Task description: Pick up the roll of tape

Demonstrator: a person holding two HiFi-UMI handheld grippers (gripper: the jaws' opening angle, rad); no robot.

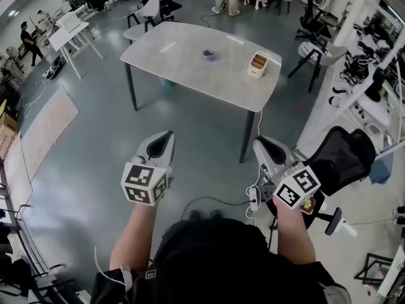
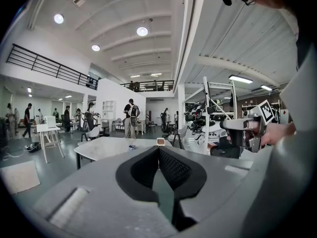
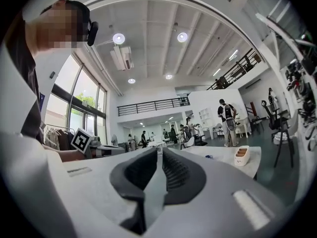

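The roll of tape [image 1: 209, 56] is a small bluish ring lying near the middle of the light grey table [image 1: 171, 59], far ahead of me. It shows tiny in the left gripper view [image 2: 131, 147] and in the right gripper view [image 3: 209, 157]. My left gripper [image 1: 166, 135] is held near my body, well short of the table, with its jaws shut [image 2: 159, 148] and nothing between them. At the same height, my right gripper [image 1: 260, 143] is also shut and empty [image 3: 159, 150]. Both point towards the table.
A white slotted holder [image 1: 257, 65] stands on the table's right part. A black mesh chair [image 1: 345, 157] is close on my right, and a power strip with cable [image 1: 253, 198] lies on the floor ahead. More chairs, a white desk [image 1: 69, 33] and people fill the back.
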